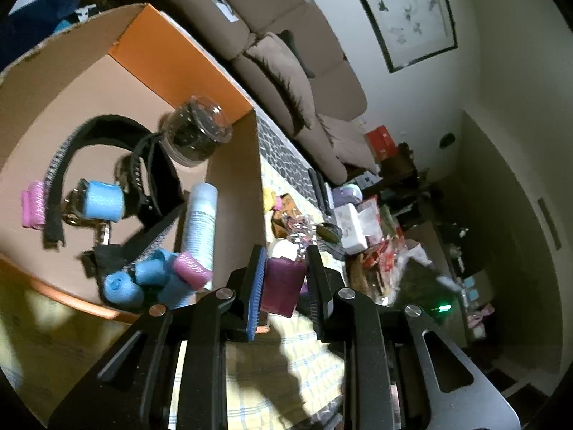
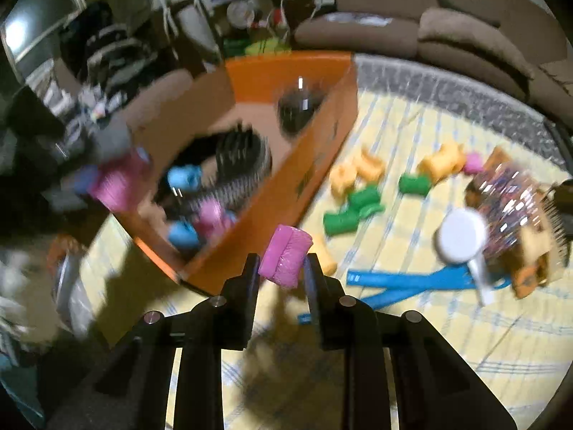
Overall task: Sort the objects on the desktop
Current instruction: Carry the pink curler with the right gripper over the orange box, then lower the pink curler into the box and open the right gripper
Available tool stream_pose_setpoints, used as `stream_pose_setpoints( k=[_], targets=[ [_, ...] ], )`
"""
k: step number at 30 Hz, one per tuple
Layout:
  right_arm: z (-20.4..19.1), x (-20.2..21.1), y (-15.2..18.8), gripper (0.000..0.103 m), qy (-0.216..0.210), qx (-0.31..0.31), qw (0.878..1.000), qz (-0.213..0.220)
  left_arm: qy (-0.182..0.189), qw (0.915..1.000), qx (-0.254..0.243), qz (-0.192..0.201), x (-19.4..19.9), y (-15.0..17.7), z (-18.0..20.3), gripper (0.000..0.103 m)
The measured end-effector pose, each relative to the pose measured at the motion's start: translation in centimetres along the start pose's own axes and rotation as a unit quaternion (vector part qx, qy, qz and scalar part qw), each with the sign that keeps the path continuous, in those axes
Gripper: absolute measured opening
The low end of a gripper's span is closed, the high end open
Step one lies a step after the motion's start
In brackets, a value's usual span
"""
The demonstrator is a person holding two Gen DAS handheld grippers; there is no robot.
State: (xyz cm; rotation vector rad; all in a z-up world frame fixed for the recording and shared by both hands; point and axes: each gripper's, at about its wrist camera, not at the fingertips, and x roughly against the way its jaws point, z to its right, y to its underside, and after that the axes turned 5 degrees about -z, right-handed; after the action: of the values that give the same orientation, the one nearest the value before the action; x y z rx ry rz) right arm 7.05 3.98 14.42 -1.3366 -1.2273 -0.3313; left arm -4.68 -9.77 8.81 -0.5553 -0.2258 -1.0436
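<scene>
- Left claw (image 1: 284,279): jaws nearly closed, clamped on a purple hair roller (image 1: 283,288); roller sits between the pads, held just off the near corner of the orange box (image 1: 179,57).
- Right claw (image 2: 281,268): jaws narrow, pinching a pink hair roller (image 2: 288,256); it hangs over the yellow checked table (image 2: 412,322), right at the box's near corner.
- No earlier picture here, so no claim on jaw motion.
- Box contents, left wrist view: blue rollers (image 1: 104,202) at 9 o'clock of the left claw, more blue and pink ones bunched at 10 o'clock near the rim, white spray bottle (image 1: 200,222) at 11, a clear-lidded jar (image 1: 195,132) further at 11, black straps (image 1: 107,132) across the floor of the box.
- Still on the table, right wrist view: green rollers (image 2: 354,211) at 1 o'clock of the right claw, yellow rollers (image 2: 361,168) beyond them, a blue clip (image 2: 412,281) at 3 o'clock, white hand mirror (image 2: 462,236) at 2 o'clock, a brush by the right edge, too blurred to detail.
- Step, as I judge it: carry phase, both claws loaded, rollers going to the box.
- Next move calls for: lift each roller over the box wall, open the jaws above the roller pile, then go back for the green and yellow ones.
- Watch: the box rim is close; a low pass could clip it.
</scene>
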Motion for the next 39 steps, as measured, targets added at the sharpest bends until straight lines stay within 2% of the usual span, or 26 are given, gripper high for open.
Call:
stream_pose_setpoints(
  k=[5, 11, 19, 29, 39],
  targets=[
    [-1.6, 1.7, -1.5, 0.025, -0.008, 0.006, 1.000, 0.029, -0.031, 0.9994, -0.012, 0.010, 0.9, -0.3, -0.3, 0.021],
    [-4.2, 0.1, -2.8, 0.025, -0.009, 0.016, 1.000, 0.021, -0.076, 0.9964, -0.031, 0.020, 2.1, -0.9, -0.7, 0.021],
    [-6.3, -3.7, -3.8, 0.025, 0.028, 0.035, 0.999, 0.001, -0.165, 0.9826, -0.084, 0.012, 2.8, -2.7, -0.8, 0.021],
    [-8.5, -7.0, -5.0, 0.025, 0.011, 0.032, 0.999, -0.013, -0.223, 0.9700, -0.096, -0.003, 2.0, -2.8, -2.1, 0.021],
    [-8.7, -8.2, -5.3, 0.028, 0.012, 0.019, 1.000, -0.017, -0.261, 0.9593, -0.108, 0.009, 2.3, -2.8, -1.9, 0.020]
  ],
)
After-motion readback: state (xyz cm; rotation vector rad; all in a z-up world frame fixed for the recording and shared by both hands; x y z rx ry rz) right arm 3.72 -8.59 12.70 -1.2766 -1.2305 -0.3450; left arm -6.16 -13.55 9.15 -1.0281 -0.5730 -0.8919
